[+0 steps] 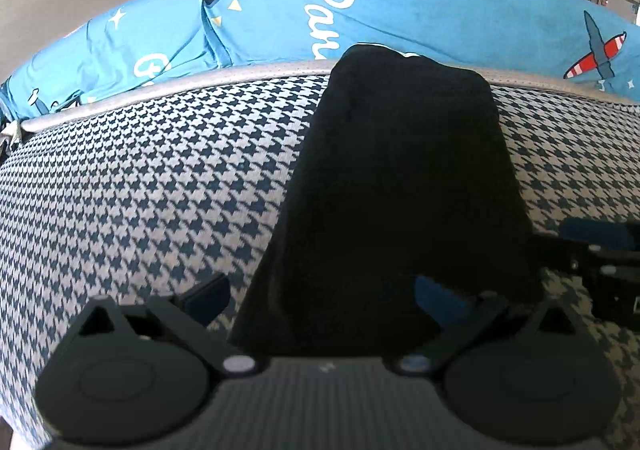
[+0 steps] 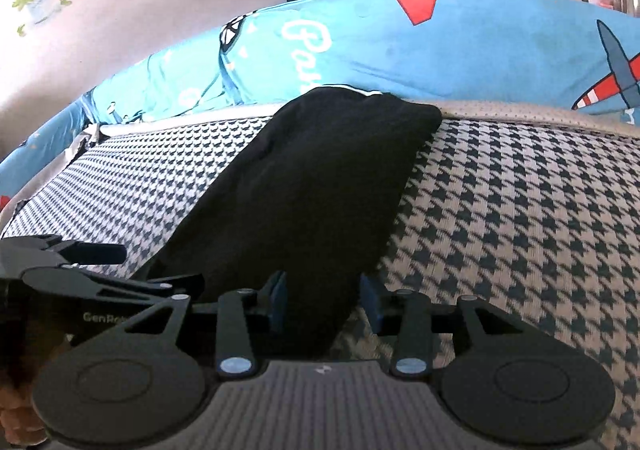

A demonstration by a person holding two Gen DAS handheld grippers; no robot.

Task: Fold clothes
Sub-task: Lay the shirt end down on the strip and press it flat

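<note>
a houndstooth cushion (image 1: 160, 178) (woven, navy on white) lay before a blue printed quilt (image 1: 400, 14) and pale wall. on it stretched a soft black garment (image 1: 400, 190), folded long. left gripper (image 1: 320, 300) fingers were spread around its near end; right gripper (image 2: 324, 300) fingers straddled its corner, not quite pinching.

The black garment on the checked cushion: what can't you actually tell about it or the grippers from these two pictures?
- Black garment: so dark in both views that its type and folds are lost.
- Its near edge: cut off behind the gripper body in both views.
- Left gripper: jaws wide apart, one pad over the cloth; touching or not is unclear.
- Right gripper: jaws straddle the cloth's edge; grip unclear.
- Blue printed fabric: its lettering runs behind the garment.
</note>
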